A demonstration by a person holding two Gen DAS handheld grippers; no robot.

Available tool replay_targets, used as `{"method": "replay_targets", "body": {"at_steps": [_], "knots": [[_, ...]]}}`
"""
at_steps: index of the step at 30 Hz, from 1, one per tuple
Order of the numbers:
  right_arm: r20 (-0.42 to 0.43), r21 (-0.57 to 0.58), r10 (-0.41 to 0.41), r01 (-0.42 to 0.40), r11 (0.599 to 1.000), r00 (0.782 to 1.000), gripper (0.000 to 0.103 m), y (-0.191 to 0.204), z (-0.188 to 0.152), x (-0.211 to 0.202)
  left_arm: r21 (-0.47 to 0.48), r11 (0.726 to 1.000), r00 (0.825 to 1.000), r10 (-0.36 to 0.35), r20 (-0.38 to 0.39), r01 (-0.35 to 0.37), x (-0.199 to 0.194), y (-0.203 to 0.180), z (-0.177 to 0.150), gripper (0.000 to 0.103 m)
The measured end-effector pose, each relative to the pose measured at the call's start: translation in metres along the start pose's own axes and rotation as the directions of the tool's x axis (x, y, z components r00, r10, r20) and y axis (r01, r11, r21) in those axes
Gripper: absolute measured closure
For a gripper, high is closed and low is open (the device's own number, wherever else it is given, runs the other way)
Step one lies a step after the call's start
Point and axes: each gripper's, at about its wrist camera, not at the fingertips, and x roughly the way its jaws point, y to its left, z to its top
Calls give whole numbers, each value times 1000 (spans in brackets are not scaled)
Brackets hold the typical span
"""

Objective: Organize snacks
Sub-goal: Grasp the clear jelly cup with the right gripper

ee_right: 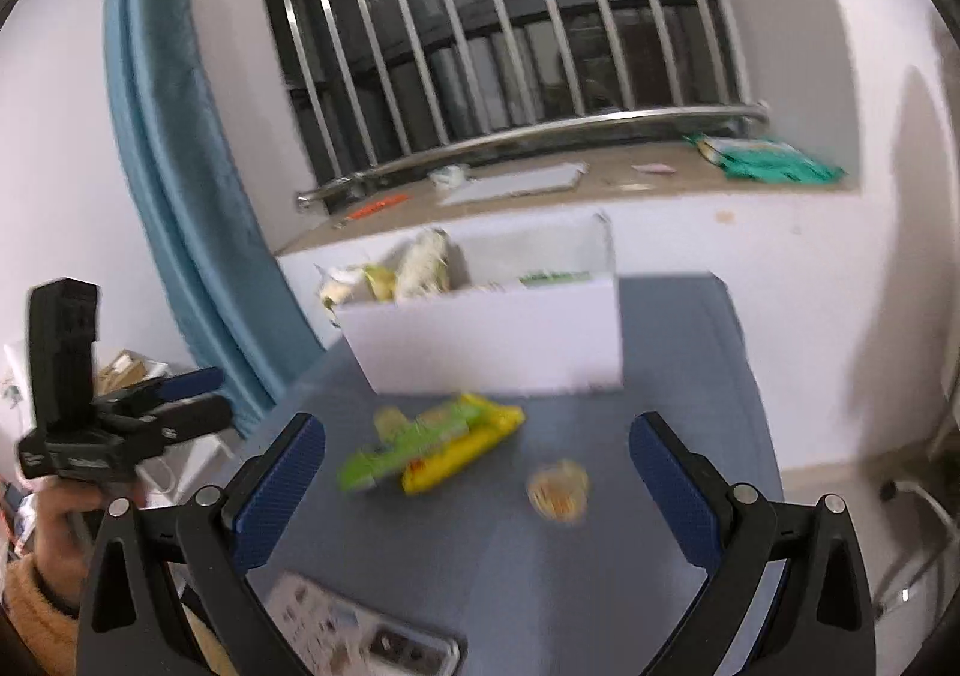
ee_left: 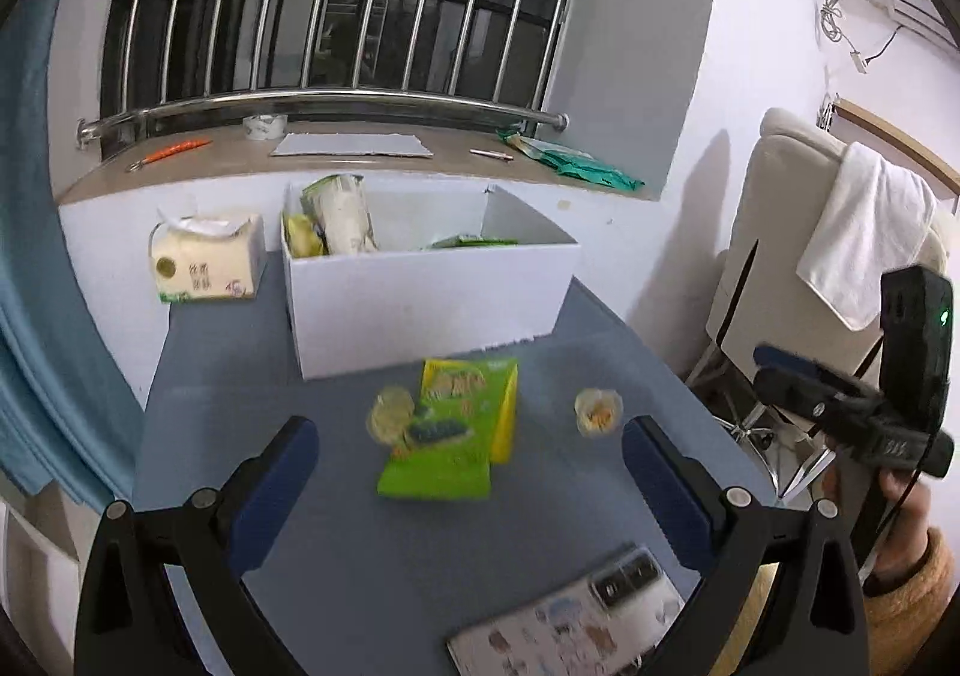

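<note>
Both grippers hover released, fingers spread wide. The green snack packet (ee_left: 447, 430) lies mid-frame on the worktop (ee_left: 336, 556), long axis running away toward the white box (ee_left: 432, 298); left gripper (ee_left: 471, 472) faces it more squarely than right gripper (ee_right: 477, 472).

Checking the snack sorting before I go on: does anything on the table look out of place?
Yes: the green snack packet lies crookedly atop the yellow packet, outside the white box, and a phone overhangs the table's near edge.

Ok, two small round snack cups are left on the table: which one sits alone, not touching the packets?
The right-hand snack cup, alone on bare blue table. The other cup is tucked against the green snack packet.
</note>
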Motion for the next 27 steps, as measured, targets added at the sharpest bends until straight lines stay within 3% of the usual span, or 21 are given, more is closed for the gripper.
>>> {"method": "replay_targets", "body": {"at_steps": [4,9,14,22,27], "knots": [[-40,5,-47,47,999,998,0,-1,-24,-1,-13,1000,1000,-20,-1,20,-7,-5,-13,0],[-54,-46,-120,117,992,991,0,1,-27,14,6,1000,1000,-5,-12,5,-6,-10,-18,0],[-116,-45,-153,148,988,981,0,-4,-32,47,3,1000,999,3,-41,-2,3,-7,-22,0],[-242,-101,-206,187,977,948,0,-14,-29,123,-21,1000,997,6,-74,-7,11,2,-31,0],[-296,-84,-208,192,978,932,2,-24,-34,146,-47,999,996,13,-91,-18,17,11,-35,0]]}}
